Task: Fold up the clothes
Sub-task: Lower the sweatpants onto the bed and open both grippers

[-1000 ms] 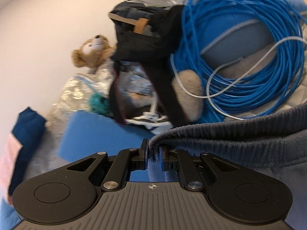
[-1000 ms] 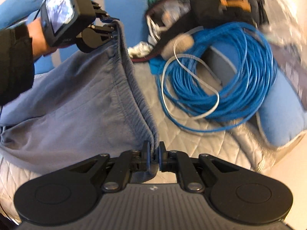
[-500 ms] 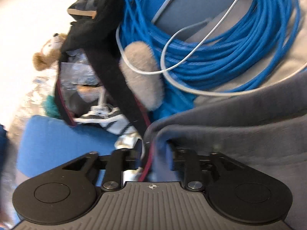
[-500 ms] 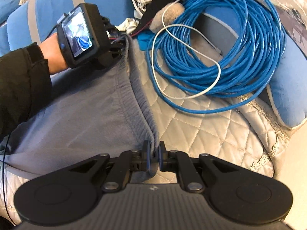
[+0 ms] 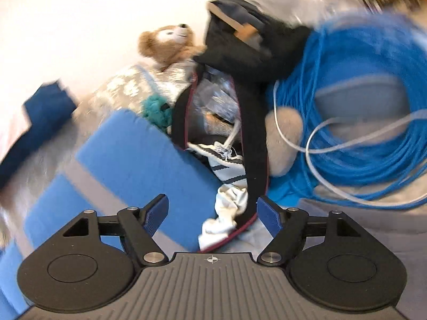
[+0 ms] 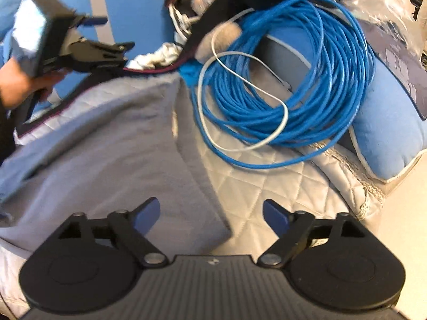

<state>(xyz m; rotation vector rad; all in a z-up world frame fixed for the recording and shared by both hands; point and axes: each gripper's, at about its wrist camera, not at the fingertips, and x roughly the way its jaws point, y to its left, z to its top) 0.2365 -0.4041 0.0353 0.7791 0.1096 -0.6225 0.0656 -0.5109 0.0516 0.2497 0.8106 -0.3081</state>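
- Left gripper [image 5: 212, 214]: jaws opening, nothing clamped between them.
- Right gripper [image 6: 211, 214]: jaws opening wide, empty.
- Grey-blue fleece garment [image 6: 112, 160] lies flat on the quilted white bed cover [image 6: 267, 186], beside the coiled blue cable [image 6: 307, 80].

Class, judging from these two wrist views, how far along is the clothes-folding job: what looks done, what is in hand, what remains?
Done: the grey garment lies doubled flat on the quilted bedspread, beside the blue cable coil. In hand: nothing; the left gripper and right gripper are opening, with no cloth pinched. Left: probably a further fold, and the white cloth looks unfolded.
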